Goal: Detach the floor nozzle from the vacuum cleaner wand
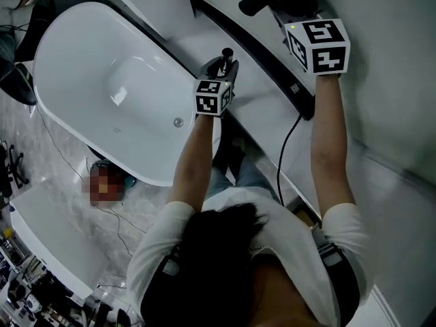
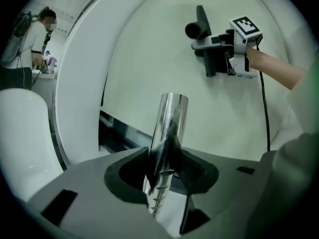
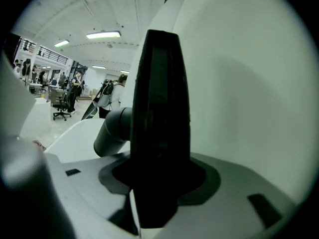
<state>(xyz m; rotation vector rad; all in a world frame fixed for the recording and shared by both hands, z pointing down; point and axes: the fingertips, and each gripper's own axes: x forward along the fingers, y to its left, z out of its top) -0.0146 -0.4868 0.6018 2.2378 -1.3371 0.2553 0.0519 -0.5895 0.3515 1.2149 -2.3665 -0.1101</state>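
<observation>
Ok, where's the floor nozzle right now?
The floor nozzle is clamped in the right gripper at the head view's top right, apart from the wand held in the left gripper.

White bathtub showroom, background only.
White freestanding bathtub (image 1: 102, 80) in the head view's left half, small round drain (image 1: 178, 122) on its bottom near one end. Pale marbled floor (image 1: 61, 162) beside it, thin cables (image 1: 119, 216) trailing across. Big white curved panel (image 1: 388, 80) fills the right. Dark clutter (image 1: 27, 291) bottom left, too small to tell. In the right gripper view: long ceiling lights (image 3: 103, 34), black office chair (image 3: 62, 107), standing people (image 3: 117, 91) far off. In the left gripper view: a person in a white top (image 2: 30, 44) at the far left.
</observation>
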